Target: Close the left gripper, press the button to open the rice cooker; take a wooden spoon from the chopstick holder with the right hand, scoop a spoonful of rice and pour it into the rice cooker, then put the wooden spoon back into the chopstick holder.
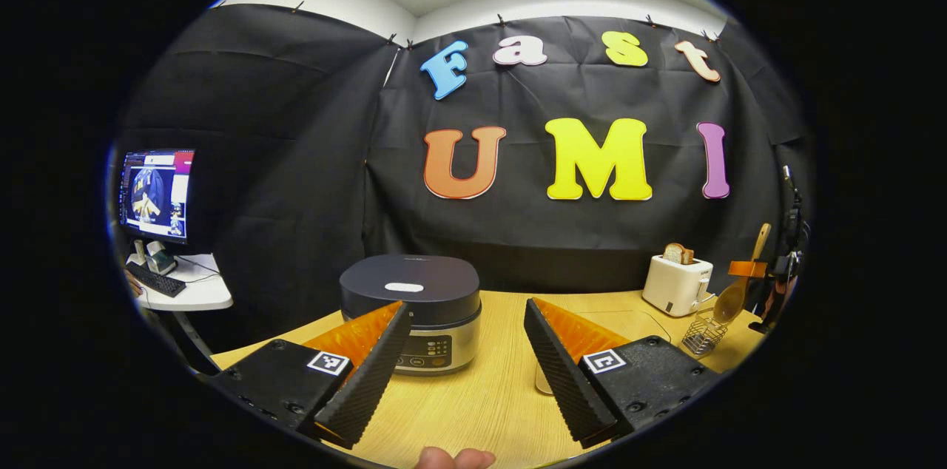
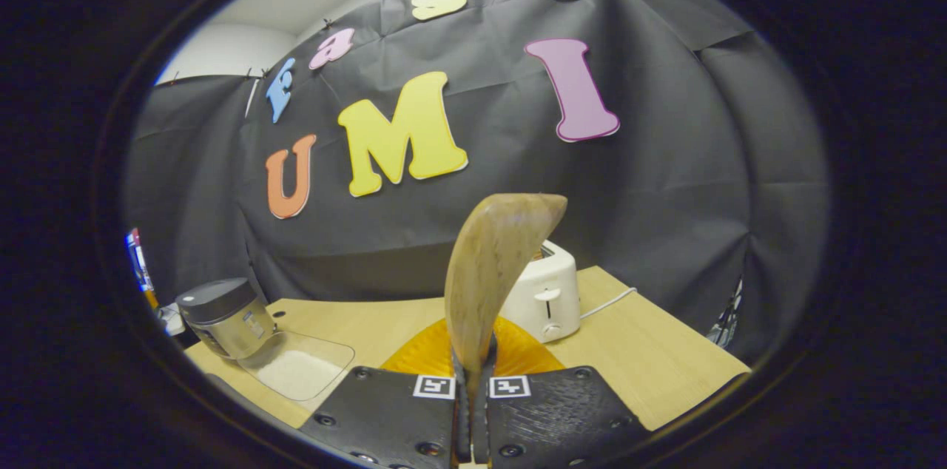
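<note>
- Black cloth walls the booth on the far sides of a light wooden table (image 1: 496, 387), whose near edge runs under the left gripper view.
- Rice cooker (image 1: 411, 310) stands on the table's left part with its dark lid down; the right gripper view shows it (image 2: 222, 315) at the far left corner.
- White toaster (image 1: 677, 284) sits by the back wall at right, a slice of bread in it; the right gripper view shows it (image 2: 546, 293) just behind the spoon.
- Clear tray of rice (image 2: 300, 365) lies beside the cooker, toward the table's front edge.
- Left gripper (image 1: 466, 362) hangs with its fingers spread wide, holding nothing, bare tabletop between them.
- Right gripper (image 2: 471, 410) is clamped on the wooden spoon (image 2: 492, 262), bowl upward; the left gripper view shows the spoon (image 1: 740, 284) raised above the wire chopstick holder (image 1: 703, 336) near the table's right edge.
- Monitor (image 1: 157, 194) and keyboard (image 1: 155, 280) stand on a side desk at far left.
</note>
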### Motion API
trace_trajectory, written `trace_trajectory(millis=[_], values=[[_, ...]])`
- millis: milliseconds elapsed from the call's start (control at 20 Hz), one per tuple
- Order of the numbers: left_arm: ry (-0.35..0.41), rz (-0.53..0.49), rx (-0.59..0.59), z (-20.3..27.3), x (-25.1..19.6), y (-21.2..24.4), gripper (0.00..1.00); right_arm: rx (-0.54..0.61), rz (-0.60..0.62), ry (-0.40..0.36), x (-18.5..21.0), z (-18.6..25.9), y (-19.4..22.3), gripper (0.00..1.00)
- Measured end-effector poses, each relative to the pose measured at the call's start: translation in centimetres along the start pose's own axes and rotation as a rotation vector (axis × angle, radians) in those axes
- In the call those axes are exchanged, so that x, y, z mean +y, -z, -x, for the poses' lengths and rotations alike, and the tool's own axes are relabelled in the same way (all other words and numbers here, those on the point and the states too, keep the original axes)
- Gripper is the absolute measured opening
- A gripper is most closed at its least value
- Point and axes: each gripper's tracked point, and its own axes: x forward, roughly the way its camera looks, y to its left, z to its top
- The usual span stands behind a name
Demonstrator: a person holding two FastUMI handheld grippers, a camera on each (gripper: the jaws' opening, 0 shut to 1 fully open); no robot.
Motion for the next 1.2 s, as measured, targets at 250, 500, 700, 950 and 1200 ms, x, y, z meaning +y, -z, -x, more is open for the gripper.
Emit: trace_trajectory(millis=[250, 500, 700, 950, 1200], values=[[0.047, 0.007, 0.051, -3.2, 1.4, -0.8, 0.96, 0.001, -0.015, -0.010, 0.2, -0.1, 0.2, 0.02], [0.070, 0.002, 0.141, -8.1, 3.8, -2.6, 0.73, -0.001, -0.022, -0.024, 0.0, -0.3, 0.2, 0.02], [0.074, 0.003, 0.255, -11.1, 5.1, -2.0, 0.48, -0.002, -0.010, -0.030, 0.1, -0.4, 0.4, 0.02], [0.083, 0.068, 0.451, -13.1, 7.0, -0.1, 0.18, -0.003, 0.028, -0.046, 0.7, -0.2, 0.2, 0.02], [0.102, 0.140, 0.568, -14.3, 7.3, 1.2, 0.04, -0.021, 0.032, -0.038, 0.1, 0.2, -0.1, 0.02]])
